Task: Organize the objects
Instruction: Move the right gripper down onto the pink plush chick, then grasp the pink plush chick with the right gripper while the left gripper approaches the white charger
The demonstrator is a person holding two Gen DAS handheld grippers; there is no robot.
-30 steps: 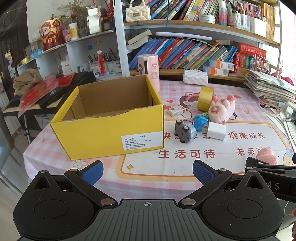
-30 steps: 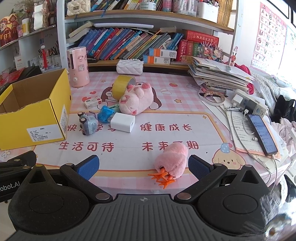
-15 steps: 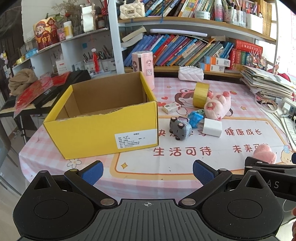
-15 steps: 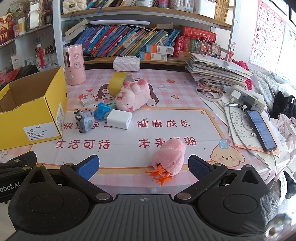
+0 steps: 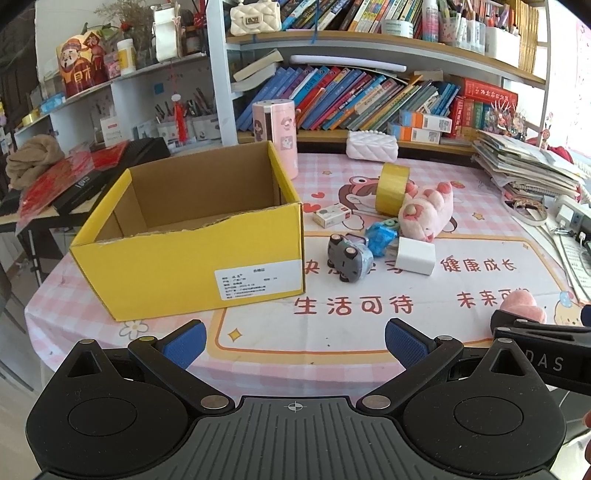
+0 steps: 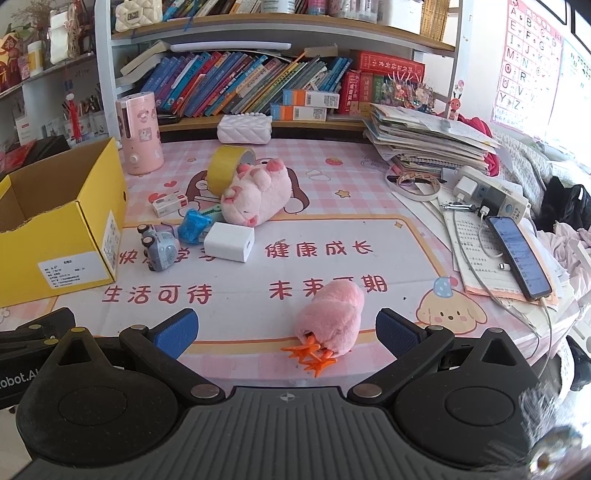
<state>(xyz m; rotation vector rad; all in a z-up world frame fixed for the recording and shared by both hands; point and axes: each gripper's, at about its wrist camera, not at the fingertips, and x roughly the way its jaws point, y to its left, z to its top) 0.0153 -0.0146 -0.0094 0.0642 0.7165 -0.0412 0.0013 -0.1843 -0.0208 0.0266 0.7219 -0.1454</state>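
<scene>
Left claw (image 5: 293, 341) and right claw (image 6: 286, 330) both gaping wide and gripping nothing, hovering at the tabletop (image 6: 402, 254) near edge, pink plush (image 6: 332, 317) lying between right fingers, yellow box (image 5: 192, 236) sitting left, toy car (image 5: 347, 256) and white charger (image 5: 415, 254) crowding mid-table.

**Background clutter, not for sorting**

Behind your table you've got a white-framed bookshelf (image 6: 236, 79) packed with leaning colourful books. A cream quilted handbag (image 5: 255, 16) sits on its top shelf. At the right edge, a messy stack of papers and notebooks (image 6: 424, 140), then a white power strip (image 6: 495, 195) and a dark smartphone (image 6: 519, 256) lying on printed sheets, cable plugged in. Alphabet poster (image 6: 524, 66) on the right wall.
</scene>
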